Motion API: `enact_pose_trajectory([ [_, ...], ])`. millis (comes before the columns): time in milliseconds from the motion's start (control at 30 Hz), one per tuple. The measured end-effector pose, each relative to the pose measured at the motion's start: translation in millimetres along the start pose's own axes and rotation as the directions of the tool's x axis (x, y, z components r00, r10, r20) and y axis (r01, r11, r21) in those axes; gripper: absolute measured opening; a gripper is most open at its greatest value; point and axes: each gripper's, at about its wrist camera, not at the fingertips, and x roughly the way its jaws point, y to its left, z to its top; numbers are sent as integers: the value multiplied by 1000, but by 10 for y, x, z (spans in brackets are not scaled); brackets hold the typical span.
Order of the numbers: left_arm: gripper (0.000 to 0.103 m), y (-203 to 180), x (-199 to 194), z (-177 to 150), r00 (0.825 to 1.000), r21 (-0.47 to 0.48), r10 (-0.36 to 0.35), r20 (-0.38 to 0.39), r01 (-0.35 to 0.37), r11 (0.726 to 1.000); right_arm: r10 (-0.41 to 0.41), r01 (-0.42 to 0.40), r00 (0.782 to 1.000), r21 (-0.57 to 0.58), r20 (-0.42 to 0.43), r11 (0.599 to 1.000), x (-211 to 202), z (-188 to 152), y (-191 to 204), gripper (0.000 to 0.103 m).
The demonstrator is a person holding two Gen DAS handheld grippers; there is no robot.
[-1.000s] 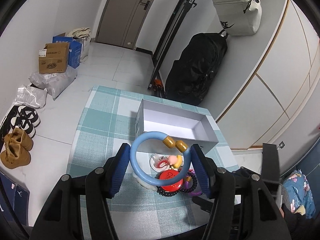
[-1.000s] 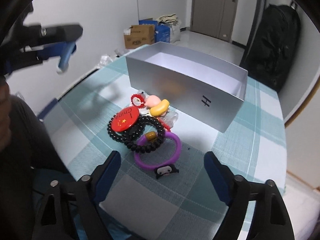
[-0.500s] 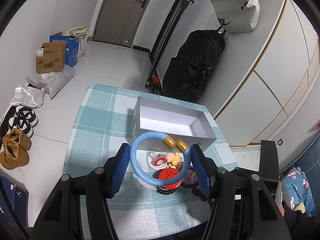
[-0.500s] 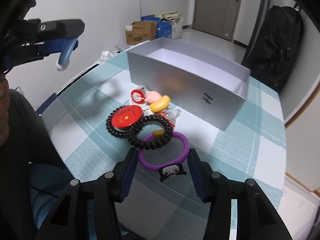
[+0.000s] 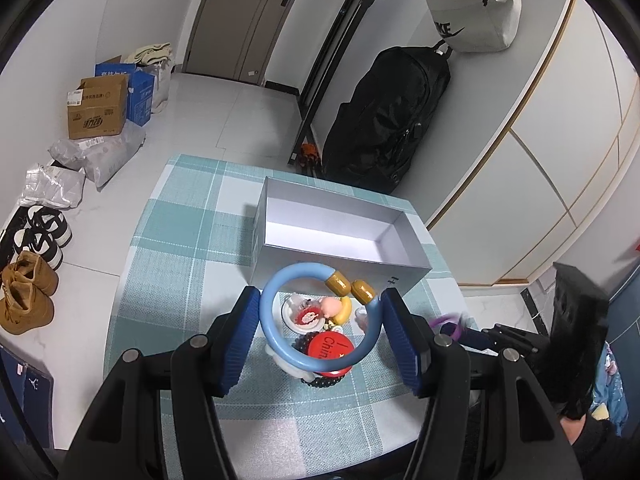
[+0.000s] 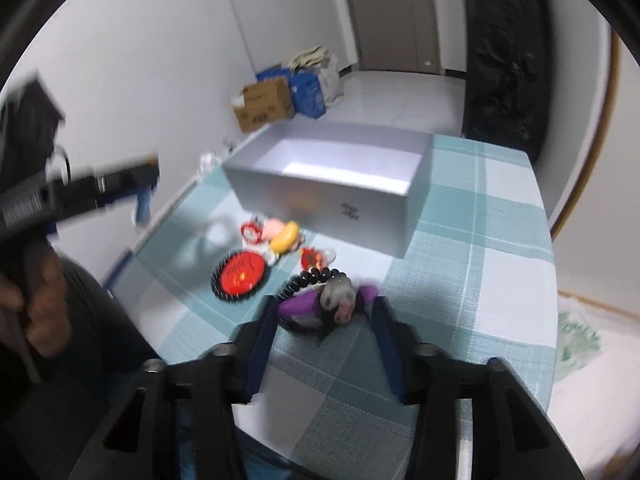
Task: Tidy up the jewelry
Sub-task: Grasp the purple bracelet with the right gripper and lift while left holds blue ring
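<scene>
My left gripper [image 5: 320,320] is shut on a light blue bracelet [image 5: 280,344] with two amber beads, held above the table. Under it lies a pile: a red China badge [image 5: 331,350], pink and yellow charms [image 5: 338,307] and a black bead bracelet [image 5: 322,381]. The open grey box [image 5: 340,236] stands just beyond, empty. My right gripper [image 6: 326,312] is shut on a purple bracelet [image 6: 304,307] with a small cartoon charm, lifted slightly, with a black coil band [image 6: 308,280] hanging on it. The right wrist view is blurred. The badge [image 6: 240,274] and charms [image 6: 280,234] lie in front of the box [image 6: 332,184].
The table has a teal checked cloth [image 5: 180,248]. Cardboard boxes [image 5: 98,110], bags and shoes [image 5: 26,292] sit on the floor at left. A black backpack [image 5: 388,120] leans on the far wall. The left gripper [image 6: 100,190] shows at left in the right wrist view.
My right gripper has closed on the purple bracelet and lifted it off the pile, dragging the black coil band. My left gripper has risen slightly with the blue bracelet.
</scene>
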Motion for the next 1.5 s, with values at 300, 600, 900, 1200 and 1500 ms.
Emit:
enact_pose_trajectory([
  [300, 57, -76, 53, -16, 1000, 12, 7, -13, -6, 1000, 37, -36, 999, 33, -33, 999, 87, 9, -30, 13],
  [600, 57, -75, 123, -7, 1000, 3, 8, -30, -8, 1000, -60, 58, 998, 83, 22, 995, -4, 36, -213, 68],
  [900, 57, -50, 138, 21, 999, -16, -7, -31, 6, 1000, -117, 119, 987, 10, -108, 993, 332, -14, -240, 69],
  [1200, 57, -48, 165, 44, 999, -20, -15, -35, 14, 1000, -143, 138, 982, -50, -119, 989, 410, -41, -158, 51],
  [1500, 57, -107, 177, 72, 999, -15, -22, -39, 22, 1000, -110, 110, 992, -7, -54, 994, 235, 37, -164, 47],
])
